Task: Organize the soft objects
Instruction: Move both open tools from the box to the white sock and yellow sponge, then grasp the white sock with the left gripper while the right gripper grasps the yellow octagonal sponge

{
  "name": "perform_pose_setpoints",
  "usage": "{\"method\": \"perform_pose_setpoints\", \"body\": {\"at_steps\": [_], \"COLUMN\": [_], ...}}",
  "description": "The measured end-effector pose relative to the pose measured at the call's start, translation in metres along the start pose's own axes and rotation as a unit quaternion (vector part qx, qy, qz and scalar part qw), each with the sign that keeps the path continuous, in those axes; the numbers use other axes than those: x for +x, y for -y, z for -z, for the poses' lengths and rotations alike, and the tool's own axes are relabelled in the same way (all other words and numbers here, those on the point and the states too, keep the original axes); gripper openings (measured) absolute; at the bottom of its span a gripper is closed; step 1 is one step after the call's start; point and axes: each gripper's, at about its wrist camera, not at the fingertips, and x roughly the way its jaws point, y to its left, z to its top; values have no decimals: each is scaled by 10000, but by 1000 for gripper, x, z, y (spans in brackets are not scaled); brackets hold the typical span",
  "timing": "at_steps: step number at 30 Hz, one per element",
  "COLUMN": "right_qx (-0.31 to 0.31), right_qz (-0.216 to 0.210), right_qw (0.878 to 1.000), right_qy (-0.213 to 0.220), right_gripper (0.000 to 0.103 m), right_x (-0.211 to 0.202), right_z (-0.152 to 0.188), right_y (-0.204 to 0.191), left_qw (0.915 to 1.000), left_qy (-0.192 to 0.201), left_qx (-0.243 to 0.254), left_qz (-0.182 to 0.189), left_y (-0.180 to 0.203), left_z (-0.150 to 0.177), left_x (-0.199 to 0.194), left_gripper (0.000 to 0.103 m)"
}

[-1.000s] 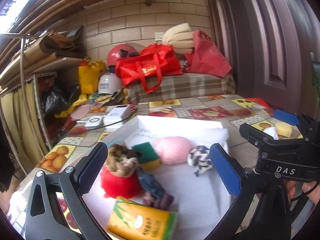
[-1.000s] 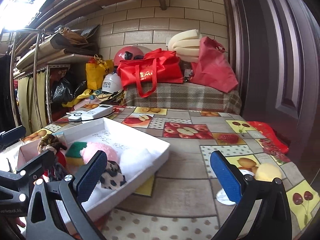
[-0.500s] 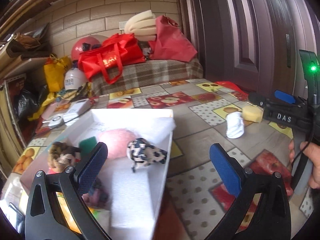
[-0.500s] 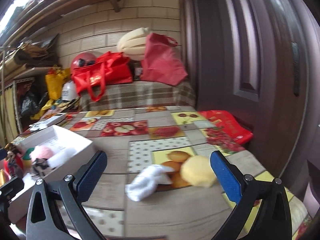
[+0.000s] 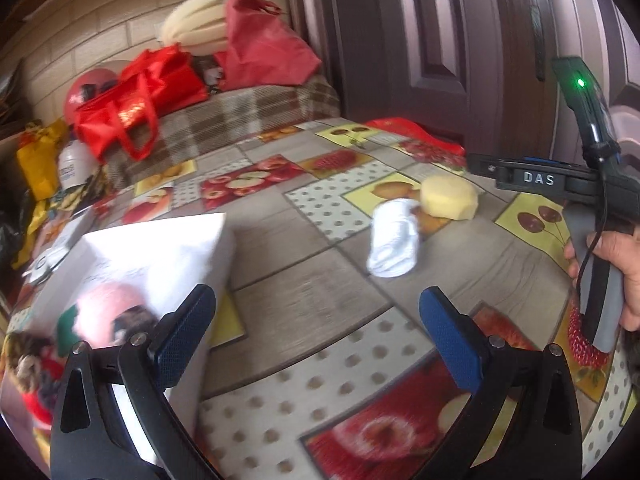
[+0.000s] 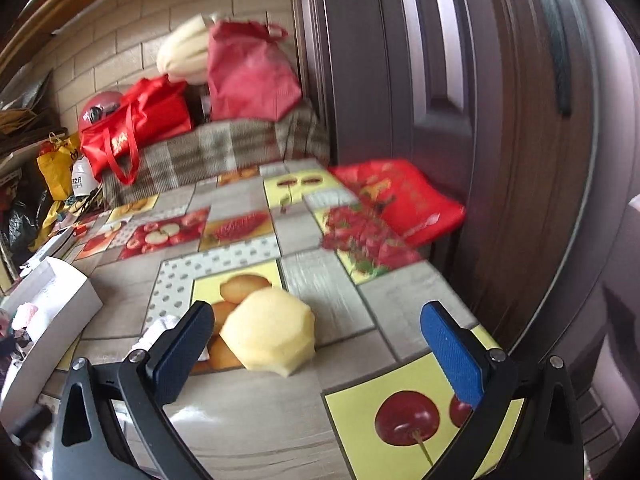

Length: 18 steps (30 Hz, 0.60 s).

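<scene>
A yellow sponge (image 6: 269, 333) lies on the fruit-print tablecloth, close ahead of my open, empty right gripper (image 6: 316, 346), toward its left finger. A rolled white sock (image 5: 394, 240) lies just left of the sponge (image 5: 449, 198); in the right wrist view the sock (image 6: 158, 330) is partly hidden behind the left finger. A white box (image 5: 192, 248) at the left holds a pink puff (image 5: 106, 308) and several other soft items. My left gripper (image 5: 316, 340) is open and empty, beside the box's right wall, short of the sock. The right gripper's body (image 5: 532, 178) shows there.
A dark door (image 6: 460, 100) rises along the table's right edge. A red bag (image 6: 404, 200) lies on the table by the door. Red bags (image 5: 136, 100) and a foam roll sit on a plaid-covered surface at the back. Shelves with clutter stand at left.
Both grippers have swung right, away from the box toward the sock and sponge. The right gripper has come close to the sponge. Both stay open.
</scene>
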Motion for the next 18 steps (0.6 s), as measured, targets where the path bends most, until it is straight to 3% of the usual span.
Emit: {"method": "perform_pose_setpoints", "body": {"at_steps": [4,10,12,14,16,17,18], "right_qx": [-10,-494,-594,-610,-618,-631,-631], "right_qz": [-172,-395,-396,-387,-392,-437,-477], "right_qw": [9983,9942,9908,9854,9854,9854,9854], "right_qy": [-565,-870,-1153,-1539,-1540,-1520,-1506], "right_gripper": [103,98,86,80,77,68,66], "right_x": [21,43,56,71,71,69,68], "right_z": [1,-5,-4,-1,-1,0,0], "right_y": [0,-21,-26,-28,-28,-28,-27], "left_qw": [9999,9988,9983,9974,9952,9933,9912], "left_qy": [-120,-424,-500,-607,-850,-1024,-1199], "left_qx": [15,194,291,368,474,516,542], "left_qz": [99,130,105,121,130,124,131], "left_y": [14,34,42,46,51,53,53], "left_z": [-14,-32,-39,-42,-43,-43,-42], "left_x": [21,53,64,73,86,94,101], "left_gripper": [103,103,103,103,102,101,98]}}
